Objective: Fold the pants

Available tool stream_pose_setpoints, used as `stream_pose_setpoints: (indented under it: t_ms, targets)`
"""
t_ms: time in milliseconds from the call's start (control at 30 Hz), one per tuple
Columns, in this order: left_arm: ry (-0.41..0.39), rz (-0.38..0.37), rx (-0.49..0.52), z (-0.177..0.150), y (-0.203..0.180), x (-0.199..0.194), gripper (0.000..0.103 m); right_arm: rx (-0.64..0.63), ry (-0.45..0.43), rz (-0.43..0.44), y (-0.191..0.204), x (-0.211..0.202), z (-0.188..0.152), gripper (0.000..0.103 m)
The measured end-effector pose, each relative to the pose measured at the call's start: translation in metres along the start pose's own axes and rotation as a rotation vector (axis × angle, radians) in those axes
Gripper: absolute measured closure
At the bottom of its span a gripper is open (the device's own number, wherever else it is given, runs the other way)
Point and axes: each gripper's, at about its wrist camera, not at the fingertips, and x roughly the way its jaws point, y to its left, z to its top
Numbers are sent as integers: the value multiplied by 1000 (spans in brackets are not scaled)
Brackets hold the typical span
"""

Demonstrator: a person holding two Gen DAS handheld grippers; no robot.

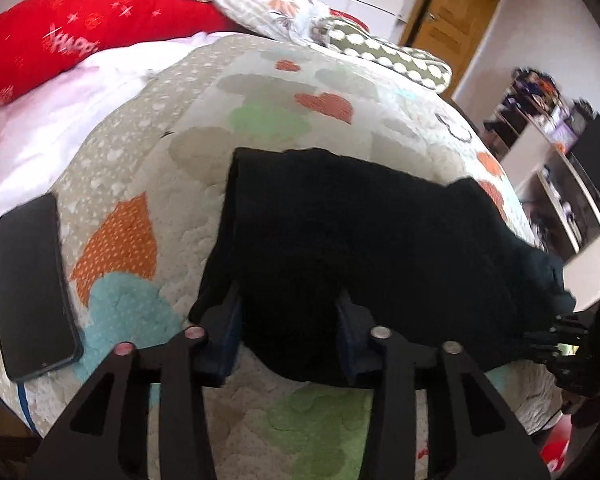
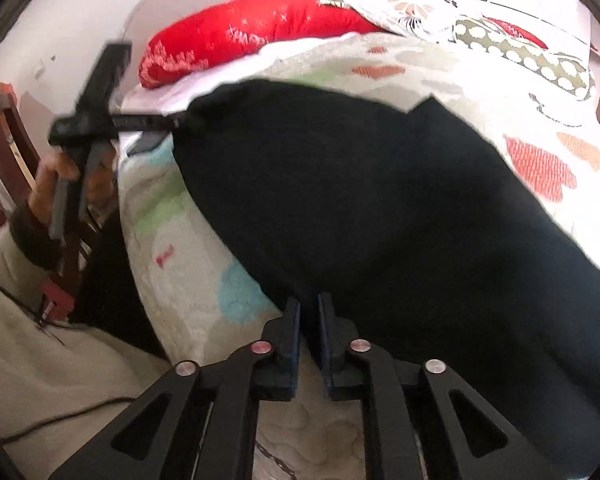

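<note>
Black pants [image 1: 360, 240] lie across the bed [image 1: 140, 184], long axis between both tools: left tool [image 1: 288, 320] spread astride the near hem, right tool [image 2: 309, 320] nearly pressed together on the edge.

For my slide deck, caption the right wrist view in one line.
Right gripper nearly shut on the edge of black pants on a patterned quilt.
</note>
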Motion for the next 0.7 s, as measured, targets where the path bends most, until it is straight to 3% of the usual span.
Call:
stream_pose_setpoints:
  t_ms: [33,100,167,267,367,467,533,600,700]
  targets:
    - [-11,8,-12,0,3,-5,51,8,-17,11,-2,-7,5,71]
    - [-62,47,-31,4,10,-19,42,24,-106,-22,-11,-28,21,40]
    - [-110,78,-52,11,16,-31,39,55,-175,-93,-24,-35,41,37]
    - [-158,42,-60,27,11,-37,35,129,-233,-176,-52,-27,77,37]
    - [-150,36,-14,38,-9,-21,34,180,-203,-230,-83,8,112,38]
    - [-101,62,-1,40,-19,3,35,229,-136,-203,-104,44,127,51]
    - [-74,112,4,38,-19,21,35,236,-83,-153,-111,67,131,100]
    - [-28,166,-3,32,-12,38,34,209,-70,-122,-108,73,134,101]
    - [4,127,-69,25,4,49,30,157,-111,-174,-103,63,135,102]
